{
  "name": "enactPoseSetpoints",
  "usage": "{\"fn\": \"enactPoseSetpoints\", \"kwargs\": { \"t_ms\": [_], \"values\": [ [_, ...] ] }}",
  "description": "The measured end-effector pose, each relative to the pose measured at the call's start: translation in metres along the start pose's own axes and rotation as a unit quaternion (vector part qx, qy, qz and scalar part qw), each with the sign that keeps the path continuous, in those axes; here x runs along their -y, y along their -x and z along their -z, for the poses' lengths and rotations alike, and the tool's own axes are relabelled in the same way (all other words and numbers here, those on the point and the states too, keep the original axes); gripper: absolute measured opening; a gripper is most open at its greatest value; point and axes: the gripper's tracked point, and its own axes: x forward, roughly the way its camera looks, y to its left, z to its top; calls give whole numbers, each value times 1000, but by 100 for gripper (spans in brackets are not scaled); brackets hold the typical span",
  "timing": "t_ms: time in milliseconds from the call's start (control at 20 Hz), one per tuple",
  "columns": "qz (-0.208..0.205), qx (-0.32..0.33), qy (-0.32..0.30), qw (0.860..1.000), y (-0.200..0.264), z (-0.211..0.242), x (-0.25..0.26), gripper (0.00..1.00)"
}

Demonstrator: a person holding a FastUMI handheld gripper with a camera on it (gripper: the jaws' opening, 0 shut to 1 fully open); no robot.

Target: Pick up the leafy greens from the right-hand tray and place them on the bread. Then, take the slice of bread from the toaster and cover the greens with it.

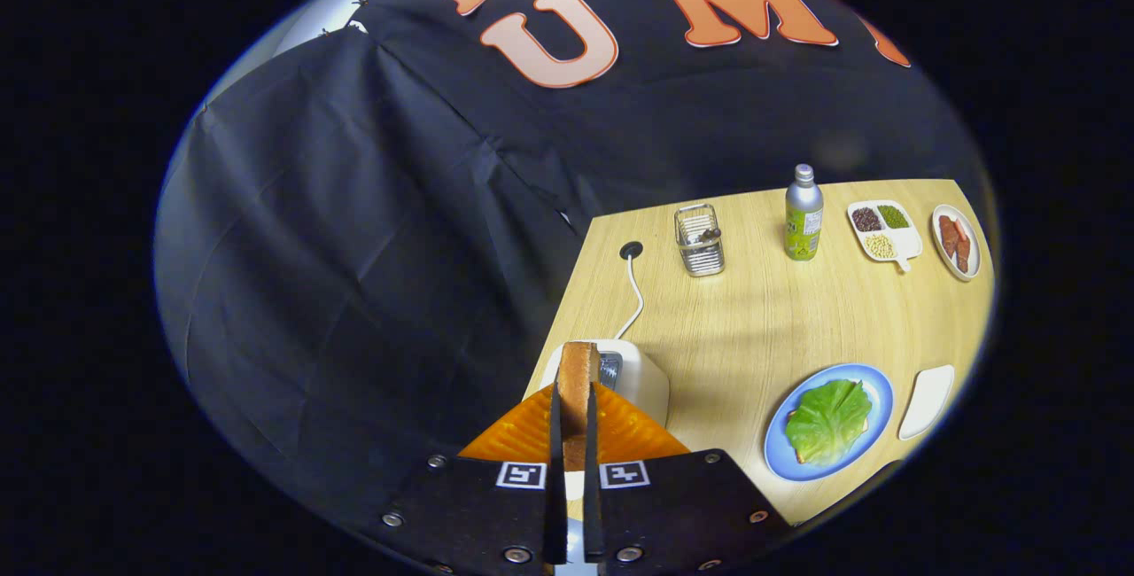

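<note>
Bread slice (pixel 578 381) clamped edge-on between orange fingers (pixel 523 430) of gripper (pixel 576 434), above white toaster (pixel 642 377). Greens (pixel 828 421) on blue plate (pixel 873 381) well right; bottle (pixel 803 213), wire rack (pixel 700 241) beyond.

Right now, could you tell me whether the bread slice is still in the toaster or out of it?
Out: the bread slice stands on edge, clamped in the tool, above the toaster.
</note>
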Motion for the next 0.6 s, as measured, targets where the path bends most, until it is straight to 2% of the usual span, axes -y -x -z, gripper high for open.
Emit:
{"fn": "enactPoseSetpoints", "kwargs": {
  "t_ms": [350,600],
  "values": [
    [-14,3,-22,1000,33,20,60,8],
    [-2,14,-54,998,36,22,131,8]
  ]
}}
